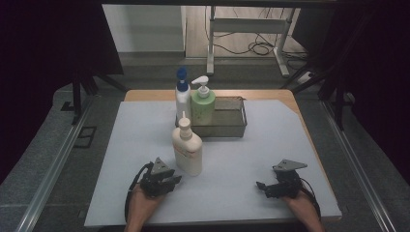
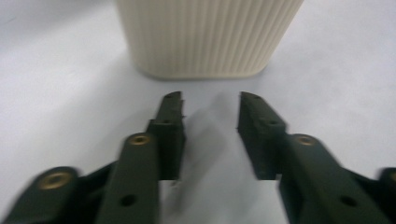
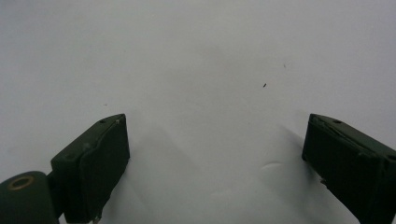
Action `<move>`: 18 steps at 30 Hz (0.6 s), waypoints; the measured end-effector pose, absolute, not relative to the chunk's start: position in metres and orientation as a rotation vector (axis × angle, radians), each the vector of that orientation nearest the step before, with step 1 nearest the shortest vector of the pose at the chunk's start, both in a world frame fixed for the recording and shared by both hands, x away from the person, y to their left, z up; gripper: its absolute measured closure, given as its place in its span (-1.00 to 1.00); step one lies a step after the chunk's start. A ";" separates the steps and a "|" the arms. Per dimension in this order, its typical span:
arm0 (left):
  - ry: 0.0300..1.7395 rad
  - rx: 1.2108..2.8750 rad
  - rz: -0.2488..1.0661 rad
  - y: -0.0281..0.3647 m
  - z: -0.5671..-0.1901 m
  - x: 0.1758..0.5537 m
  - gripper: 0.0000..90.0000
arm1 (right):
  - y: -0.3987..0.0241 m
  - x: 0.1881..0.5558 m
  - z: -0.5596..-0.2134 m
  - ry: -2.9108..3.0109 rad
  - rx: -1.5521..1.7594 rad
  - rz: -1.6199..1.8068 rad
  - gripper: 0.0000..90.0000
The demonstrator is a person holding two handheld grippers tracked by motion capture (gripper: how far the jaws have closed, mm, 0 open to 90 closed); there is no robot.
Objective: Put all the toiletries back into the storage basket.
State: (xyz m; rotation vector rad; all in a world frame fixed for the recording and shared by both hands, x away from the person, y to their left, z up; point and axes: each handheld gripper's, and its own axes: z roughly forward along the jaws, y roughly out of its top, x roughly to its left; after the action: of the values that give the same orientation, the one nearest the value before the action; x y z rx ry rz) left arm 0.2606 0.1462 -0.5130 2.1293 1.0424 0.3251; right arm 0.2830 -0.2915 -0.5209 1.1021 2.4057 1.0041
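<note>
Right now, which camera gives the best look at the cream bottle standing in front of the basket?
The high view: it shows the whole cream bottle, cap to base, upright beside the left claw. The left gripper view catches just its ribbed lower body, close and cropped. The right gripper view looks at bare table.

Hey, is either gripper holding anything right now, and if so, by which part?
Nothing is held. The left gripper is open with the cream bottle just ahead of its tips, untouched. The right gripper is open over bare mat.
</note>
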 end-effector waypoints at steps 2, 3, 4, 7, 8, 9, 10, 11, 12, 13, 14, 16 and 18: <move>1.059 2.143 0.345 0.150 -0.515 0.258 0.05 | -0.292 0.283 -0.521 2.408 1.099 1.002 -0.85; 1.073 2.143 0.358 0.152 -0.517 0.256 -0.05 | -0.292 0.283 -0.521 2.409 1.099 1.002 -0.85; 1.079 2.146 0.368 0.153 -0.517 0.255 -0.16 | -0.292 0.283 -0.520 2.411 1.097 1.003 -0.84; 1.118 2.157 0.419 0.156 -0.518 0.254 -0.42 | -0.293 0.283 -0.520 2.419 1.087 1.000 -0.85; 1.128 2.158 0.429 0.157 -0.518 0.255 -0.52 | -0.293 0.283 -0.519 2.415 1.087 0.996 -0.85; 1.136 2.157 0.440 0.157 -0.519 0.255 -0.58 | -0.294 0.282 -0.518 2.413 1.088 1.002 -0.85; 1.143 2.156 0.446 0.158 -0.520 0.256 -0.64 | -0.295 0.282 -0.517 2.407 1.089 1.007 -0.85; 1.147 2.161 0.447 0.159 -0.521 0.256 -0.72 | -0.295 0.282 -0.516 2.398 1.090 1.019 -0.85; 1.147 2.156 0.442 0.160 -0.522 0.257 -0.74 | -0.296 0.281 -0.514 2.394 1.091 1.031 -0.85; 1.151 2.148 0.431 0.161 -0.523 0.257 -0.76 | -0.297 0.281 -0.513 2.388 1.092 1.040 -0.85; 1.153 2.145 0.423 0.162 -0.523 0.258 -0.76 | -0.297 0.280 -0.511 2.385 1.089 1.047 -0.85; 1.154 2.144 0.418 0.162 -0.523 0.258 -0.77 | -0.296 0.279 -0.508 2.376 1.086 1.062 -0.88; 1.156 2.142 0.415 0.162 -0.524 0.258 -0.77 | -0.294 0.279 -0.506 2.382 1.078 1.069 -0.90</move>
State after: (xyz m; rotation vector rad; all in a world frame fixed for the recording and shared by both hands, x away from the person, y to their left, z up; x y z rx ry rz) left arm 0.2582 0.1624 -0.5236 2.1418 1.1557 0.4151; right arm 0.2786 -0.2944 -0.5062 1.0784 2.3824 1.0689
